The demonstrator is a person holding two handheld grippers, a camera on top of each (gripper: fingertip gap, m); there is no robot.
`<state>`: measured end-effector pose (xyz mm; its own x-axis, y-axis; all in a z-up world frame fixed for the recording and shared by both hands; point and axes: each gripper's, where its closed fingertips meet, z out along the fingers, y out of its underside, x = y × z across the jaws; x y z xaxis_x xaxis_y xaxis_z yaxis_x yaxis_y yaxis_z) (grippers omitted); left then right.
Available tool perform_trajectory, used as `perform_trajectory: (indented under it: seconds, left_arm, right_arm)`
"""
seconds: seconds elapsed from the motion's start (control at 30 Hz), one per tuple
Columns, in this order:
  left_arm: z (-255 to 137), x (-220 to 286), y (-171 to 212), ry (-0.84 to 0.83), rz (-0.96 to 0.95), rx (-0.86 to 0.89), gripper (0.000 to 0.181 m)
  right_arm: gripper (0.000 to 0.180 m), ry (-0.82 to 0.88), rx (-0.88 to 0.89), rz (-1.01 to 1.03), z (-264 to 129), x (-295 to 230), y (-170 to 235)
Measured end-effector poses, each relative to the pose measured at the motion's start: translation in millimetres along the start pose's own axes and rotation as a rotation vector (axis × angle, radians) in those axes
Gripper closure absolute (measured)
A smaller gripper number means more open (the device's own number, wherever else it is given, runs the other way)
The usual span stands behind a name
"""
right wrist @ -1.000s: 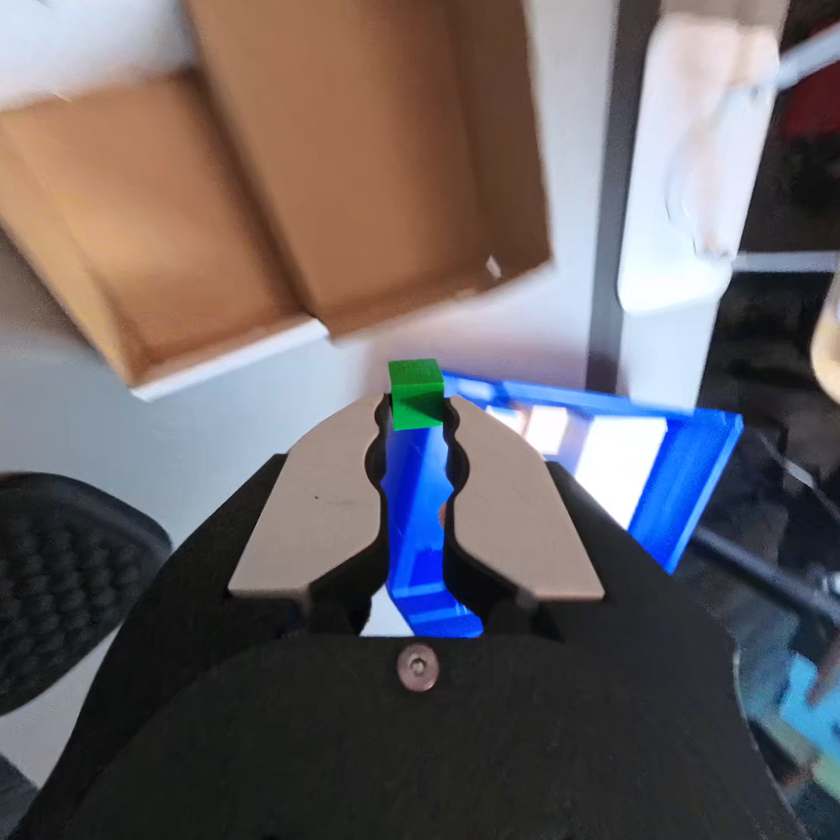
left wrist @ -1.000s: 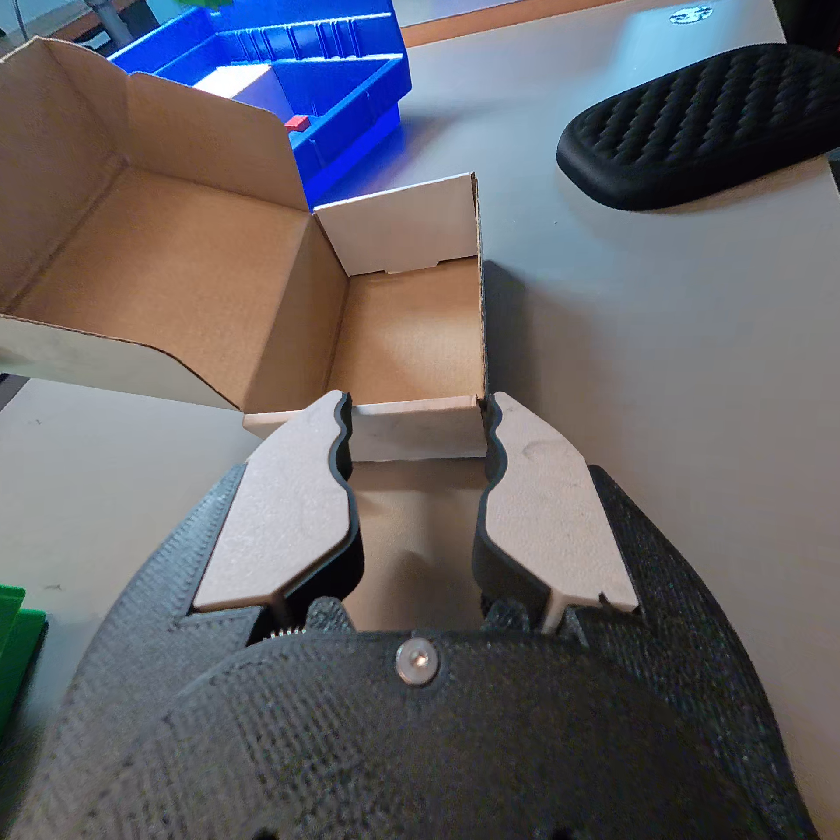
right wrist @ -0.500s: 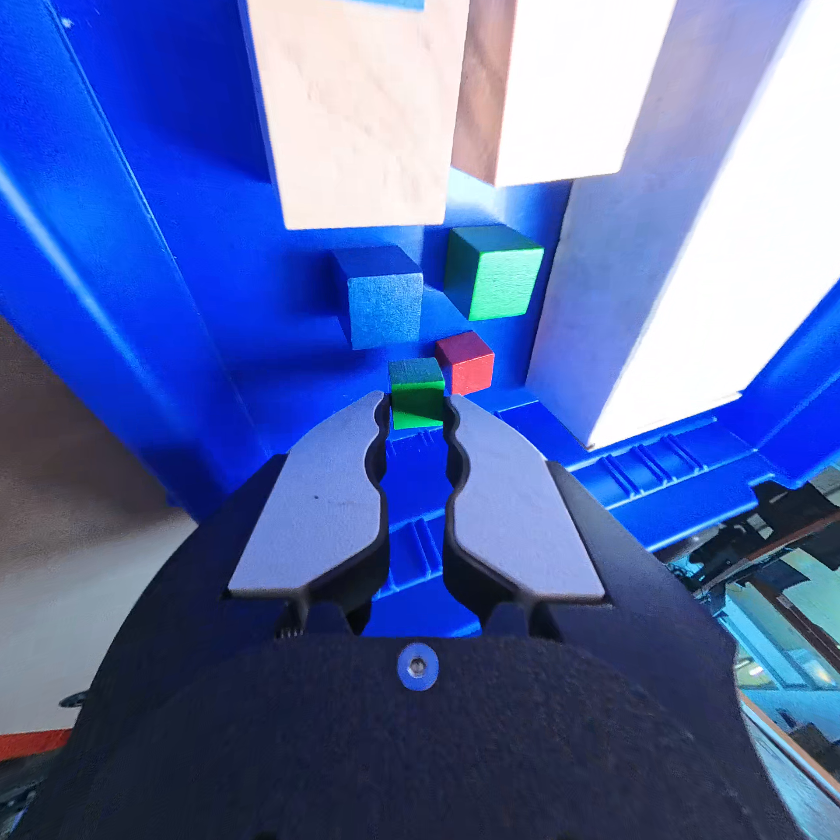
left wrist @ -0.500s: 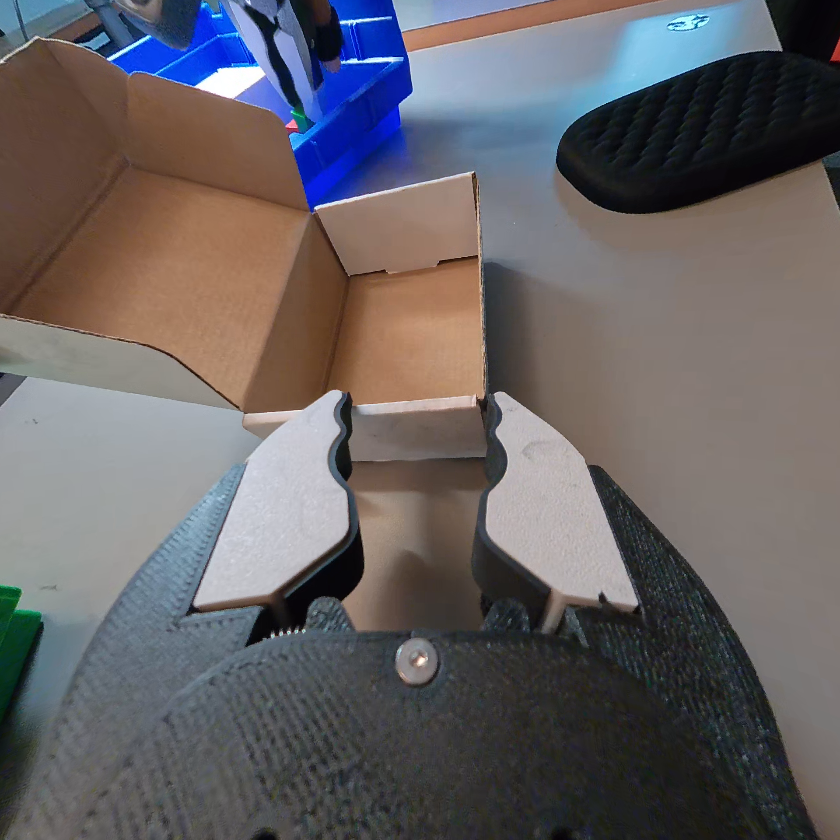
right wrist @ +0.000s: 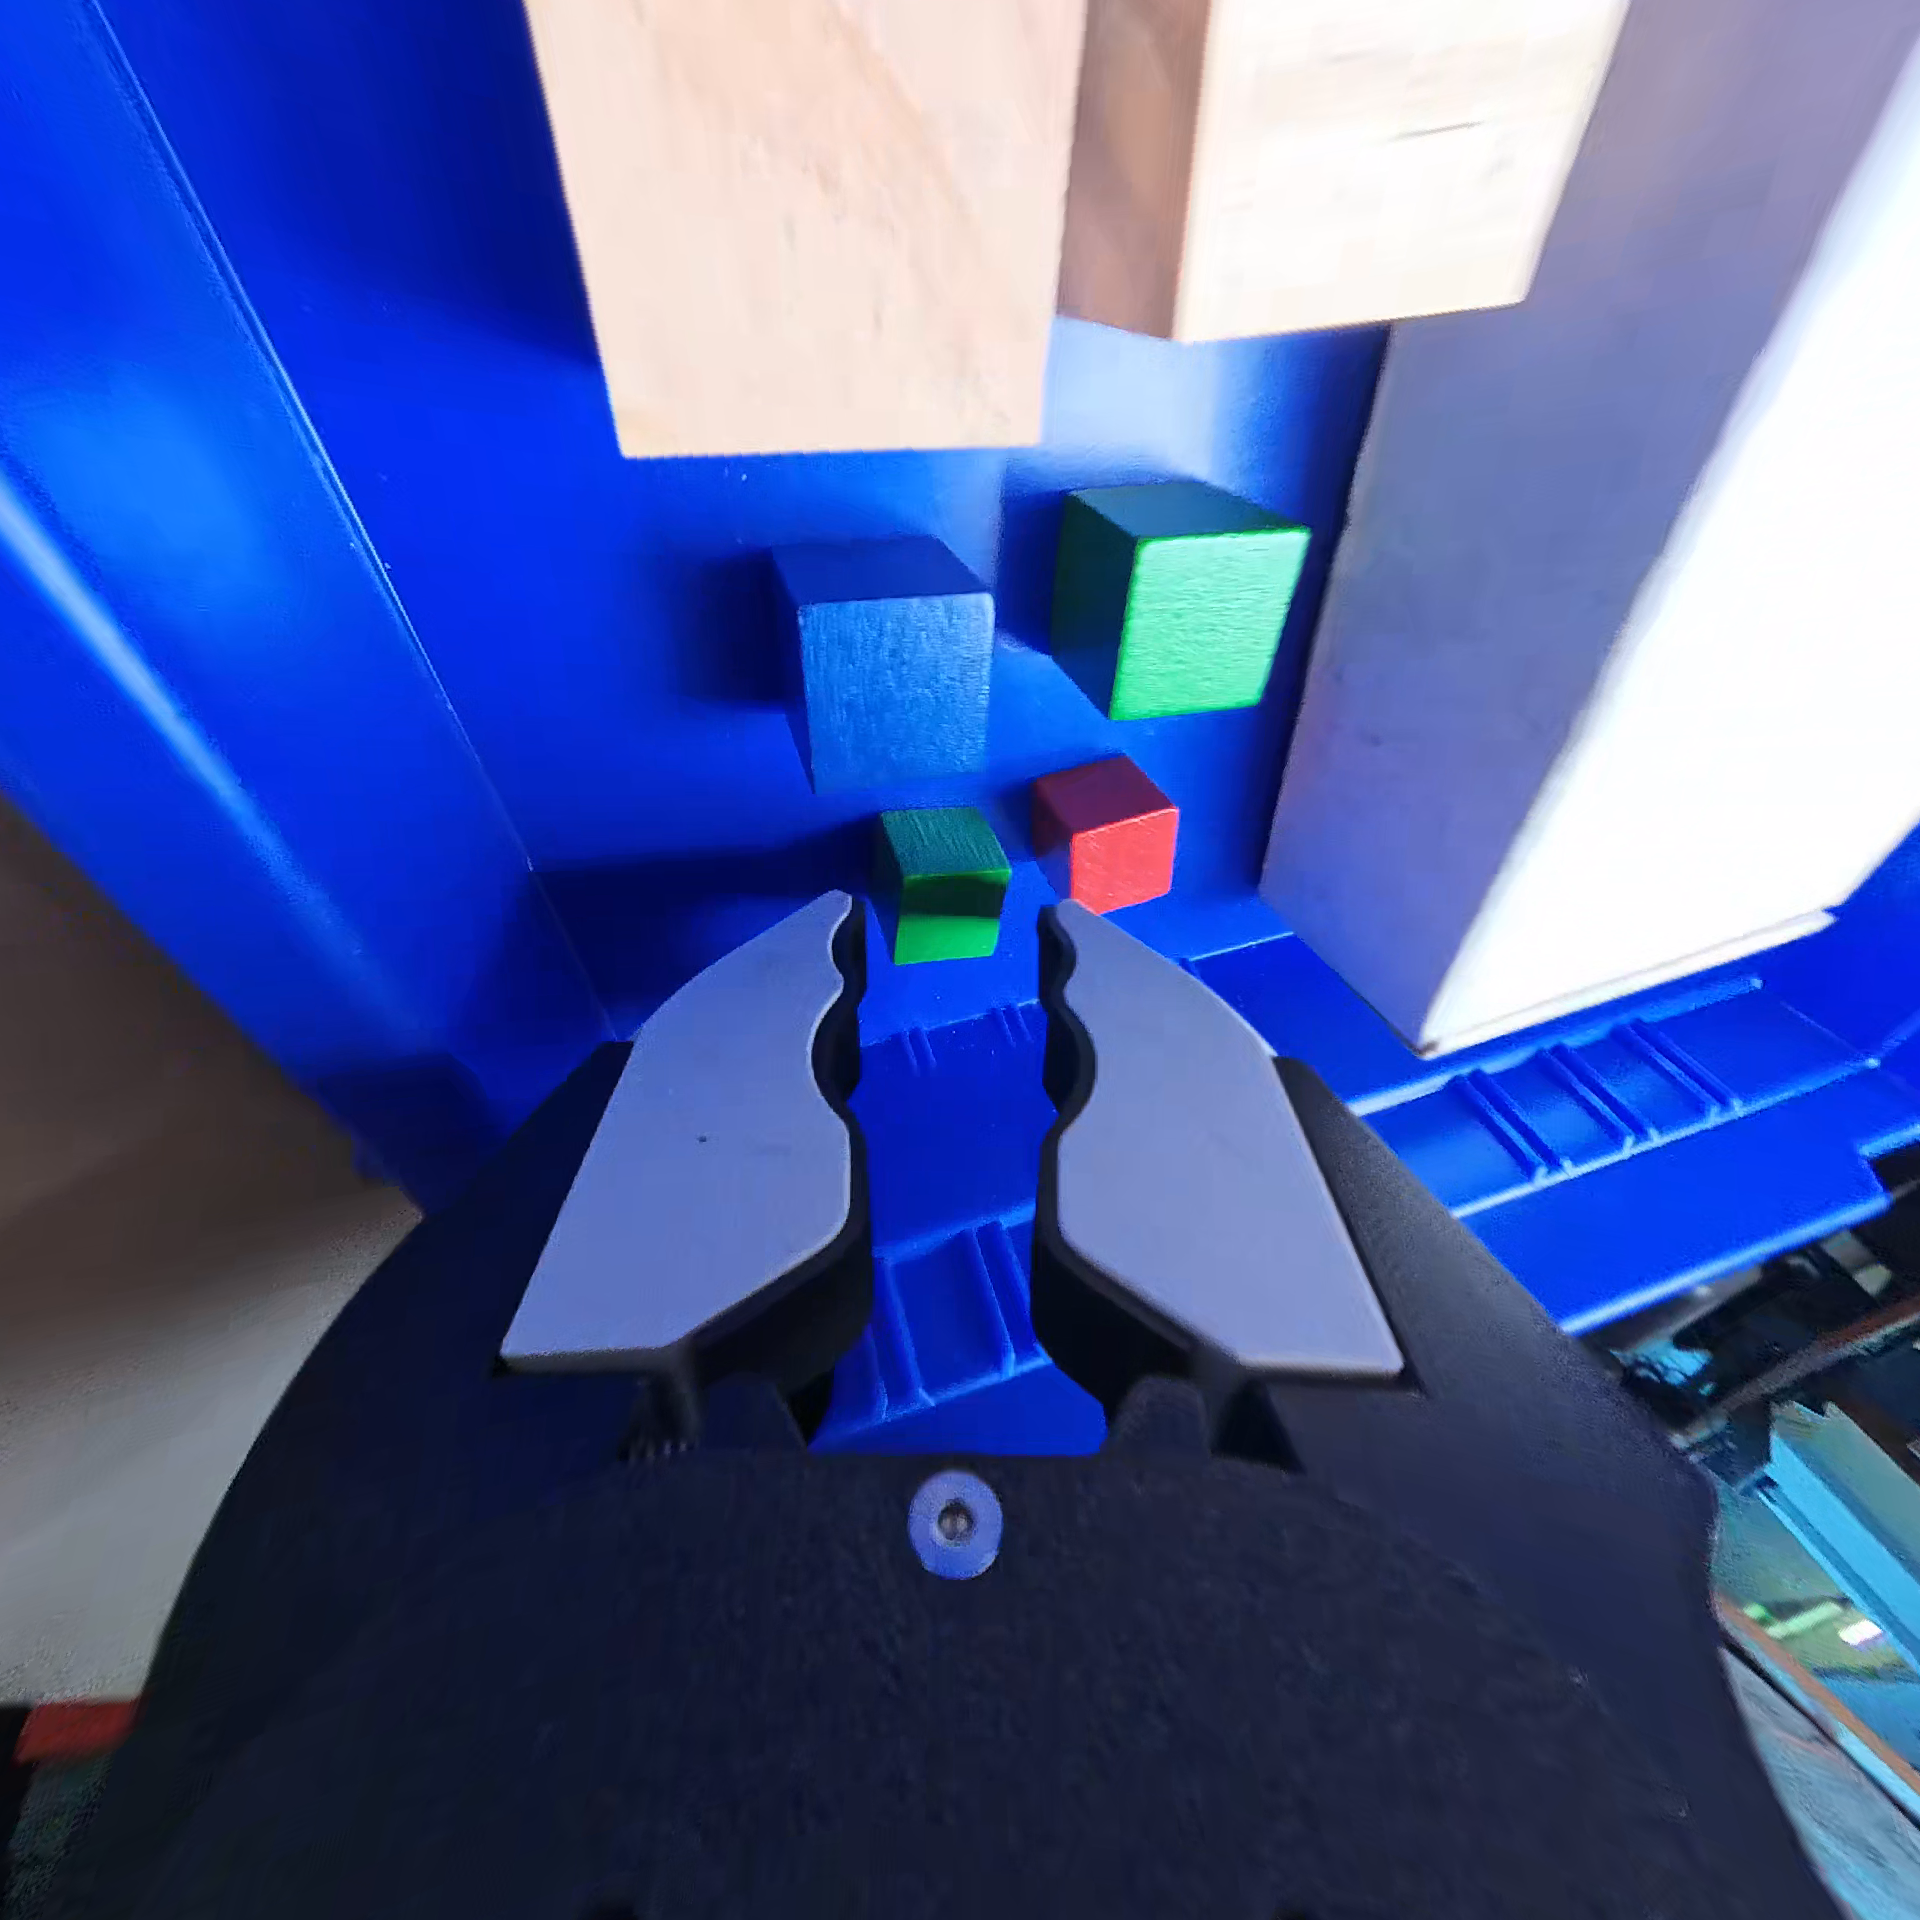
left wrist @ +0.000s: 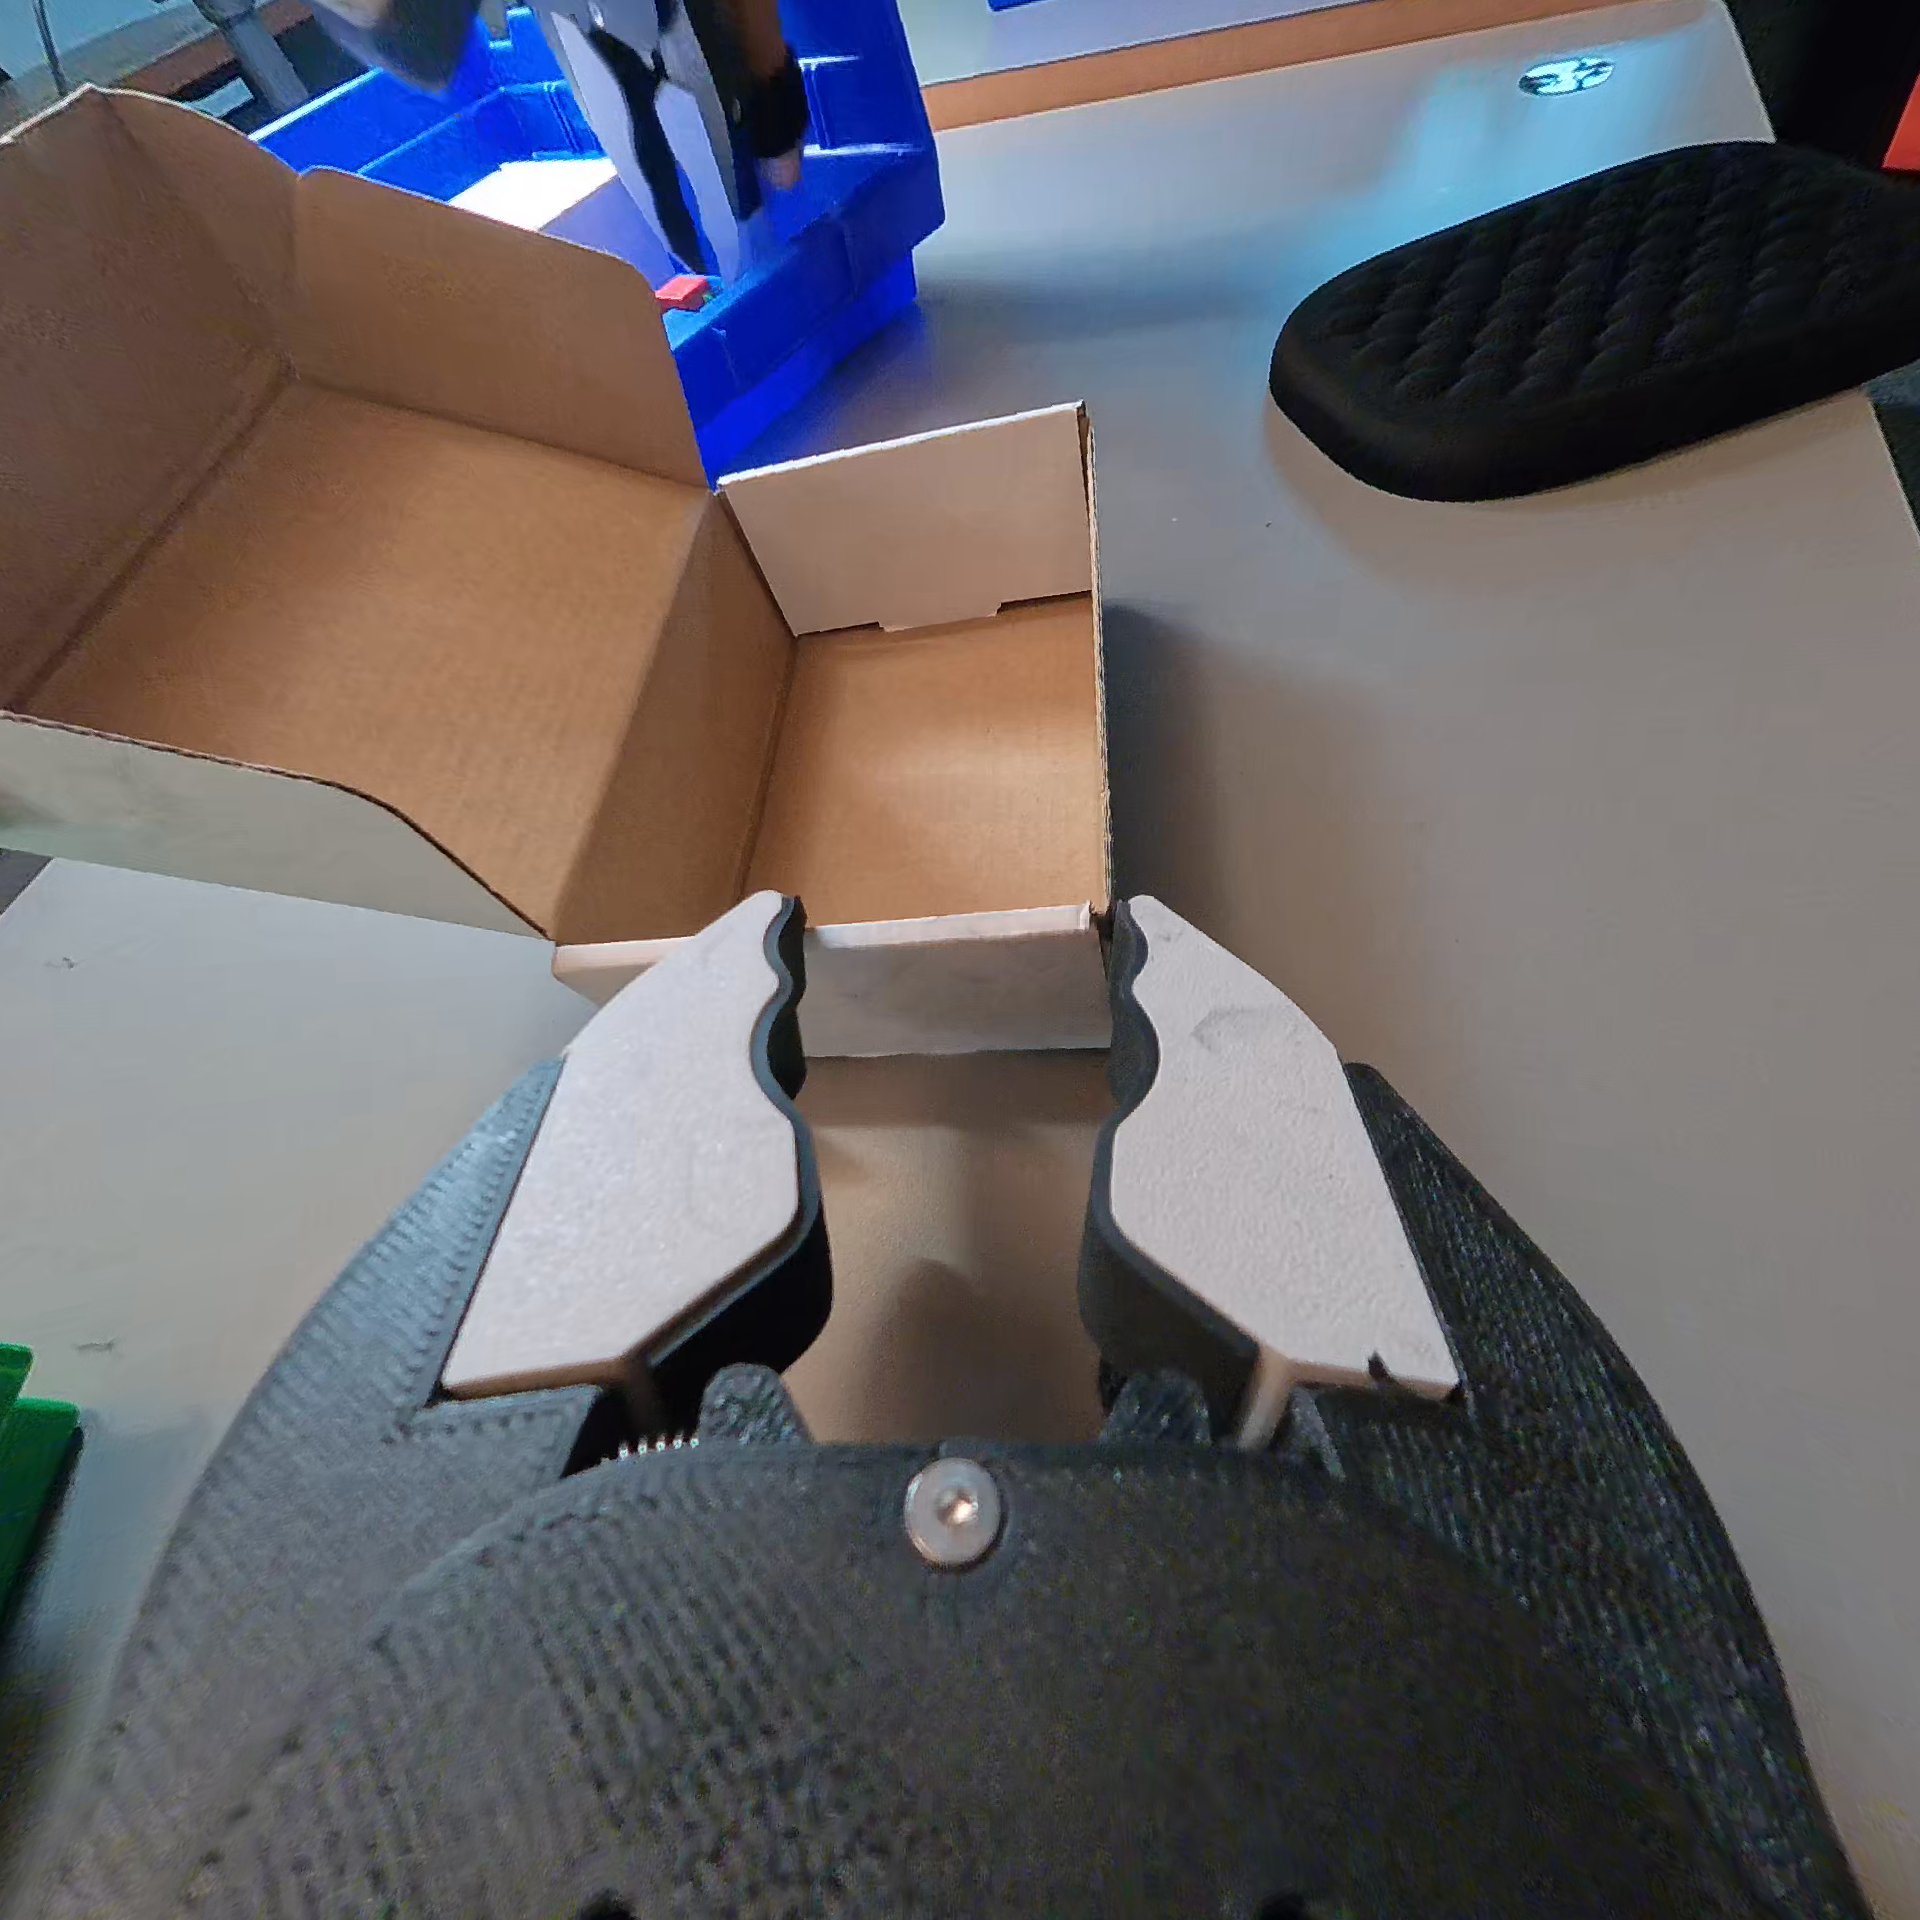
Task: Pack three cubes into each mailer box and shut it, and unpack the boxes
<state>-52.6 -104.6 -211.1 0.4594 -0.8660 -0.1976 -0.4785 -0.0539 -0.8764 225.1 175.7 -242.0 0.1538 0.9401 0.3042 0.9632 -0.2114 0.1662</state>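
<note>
An open cardboard mailer box [left wrist: 935, 748] stands empty on the grey table, its lid [left wrist: 364, 582] folded out to the left. My left gripper [left wrist: 951, 935] is open, its jaws wide apart and straddling the box's near wall with the tips at its corners. My right gripper [right wrist: 951, 925] is open inside the blue bin [right wrist: 312, 623]. A small green cube [right wrist: 945, 883] lies free on the bin floor just ahead of its tips. A small red cube [right wrist: 1107, 831], a larger blue cube [right wrist: 894, 675] and a larger green cube [right wrist: 1184, 613] sit beside it. The right gripper also shows in the left wrist view [left wrist: 675, 135].
Pale wooden blocks [right wrist: 821, 208] and a white block [right wrist: 1558, 675] fill the far and right parts of the bin. A black padded rest [left wrist: 1600, 312] lies on the table right of the box. A green object [left wrist: 31, 1455] is at the left edge. The blue bin [left wrist: 810, 260] stands behind the box. The left gripper's tips are roughly 40 cm from the right gripper's. To reach the larger blue cube [right wrist: 894, 675] in a straight line is about 5 cm for my right fingers, about 35 cm for my left.
My right gripper carried the small green cube from above the box down into the blue bin, then opened and let it go. The left gripper and box have not moved.
</note>
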Motion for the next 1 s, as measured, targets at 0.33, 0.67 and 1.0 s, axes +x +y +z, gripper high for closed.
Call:
perform_trajectory:
  seconds: [0.33, 0.67, 1.0]
  left_arm:
    - [-4, -3, -3, 0.006, -0.009, 0.02, 0.122]
    - [-32, -88, -38, -0.112, -0.475, 0.25, 0.134]
    - [-12, -102, -35, -0.159, -0.472, 0.174, 0.157]
  right_arm:
    - [0.137, -0.01, 0.723, 0.156, -116, -47, -67]
    - [0.138, -0.304, 1.135, 0.329, -166, -131, -134]
    - [0.166, -0.049, 1.231, 0.306, -165, -150, -142]
